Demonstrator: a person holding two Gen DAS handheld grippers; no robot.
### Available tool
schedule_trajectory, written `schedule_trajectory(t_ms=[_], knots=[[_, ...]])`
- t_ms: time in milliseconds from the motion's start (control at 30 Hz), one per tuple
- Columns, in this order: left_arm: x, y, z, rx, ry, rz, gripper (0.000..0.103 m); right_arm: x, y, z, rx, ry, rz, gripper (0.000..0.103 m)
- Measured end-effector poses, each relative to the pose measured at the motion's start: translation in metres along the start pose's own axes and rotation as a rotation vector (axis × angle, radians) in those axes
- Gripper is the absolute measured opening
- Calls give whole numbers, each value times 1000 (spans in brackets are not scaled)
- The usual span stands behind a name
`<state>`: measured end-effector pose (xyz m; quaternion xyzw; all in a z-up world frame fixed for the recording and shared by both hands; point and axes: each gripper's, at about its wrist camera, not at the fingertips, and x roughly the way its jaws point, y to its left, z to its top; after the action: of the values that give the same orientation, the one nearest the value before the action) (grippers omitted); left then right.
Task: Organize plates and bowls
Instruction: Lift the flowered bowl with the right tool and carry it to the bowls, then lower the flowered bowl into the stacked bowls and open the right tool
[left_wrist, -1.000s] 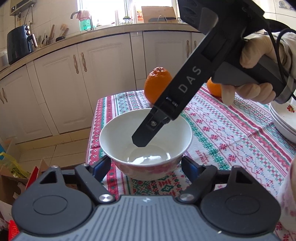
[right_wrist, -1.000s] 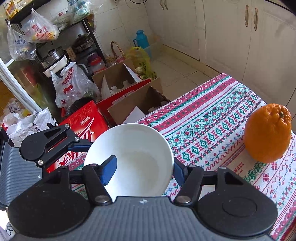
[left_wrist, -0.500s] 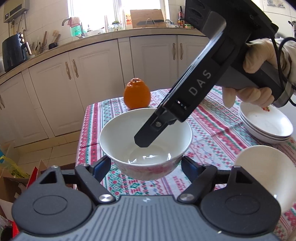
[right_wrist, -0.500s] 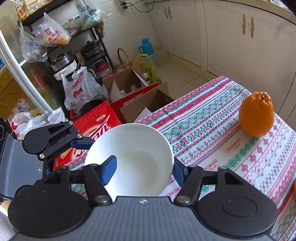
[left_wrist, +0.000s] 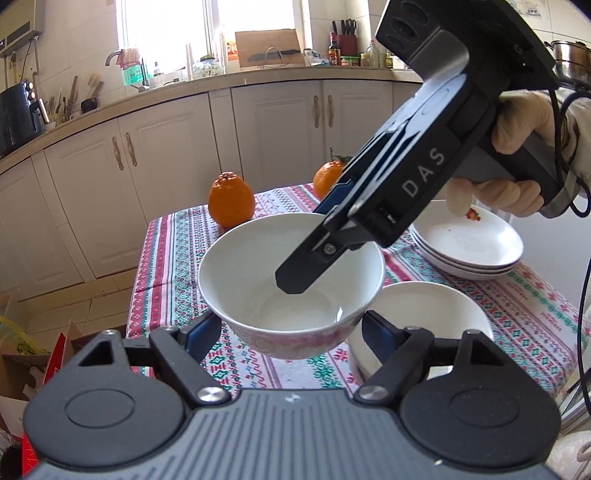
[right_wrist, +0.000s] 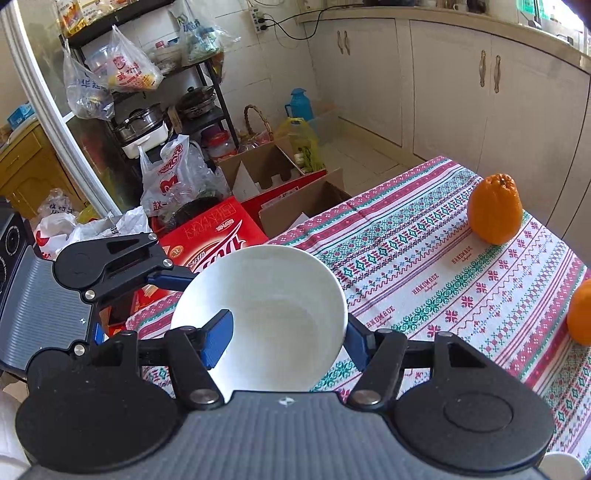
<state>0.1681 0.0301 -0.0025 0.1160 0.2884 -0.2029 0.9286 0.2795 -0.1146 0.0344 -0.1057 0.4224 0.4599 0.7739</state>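
Observation:
A white bowl with a pink band near its foot hangs above the table, held by both grippers. My left gripper is shut on its lower wall, one blue pad pressing on each side. My right gripper is shut on the bowl's wall, with one finger inside and the other outside the rim. A second white bowl rests on the tablecloth just below and to the right. Behind it sits a stack of white plates.
Two oranges stand at the far side of the patterned tablecloth. Cardboard boxes and bags cover the floor beyond the table's edge. White cabinets run behind. A gloved hand holds the right gripper.
Both grippers have carried the bowl up and to the right across the table. The second bowl and the plate stack have come into the left wrist view. The oranges look farther away.

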Motion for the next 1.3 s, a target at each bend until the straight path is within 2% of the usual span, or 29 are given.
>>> schedule_trajectory(t_ms=[533, 833, 1300], knots=[[-19, -41, -3, 53, -9, -83, 83, -48, 21, -51, 24, -43, -50, 69], [-10, -57, -9, 65, 16, -114, 83, -51, 15, -75, 67, -38, -67, 69], [-2, -61, -14, 51, 34, -139, 85, -45, 6, -87, 95, -37, -61, 69]])
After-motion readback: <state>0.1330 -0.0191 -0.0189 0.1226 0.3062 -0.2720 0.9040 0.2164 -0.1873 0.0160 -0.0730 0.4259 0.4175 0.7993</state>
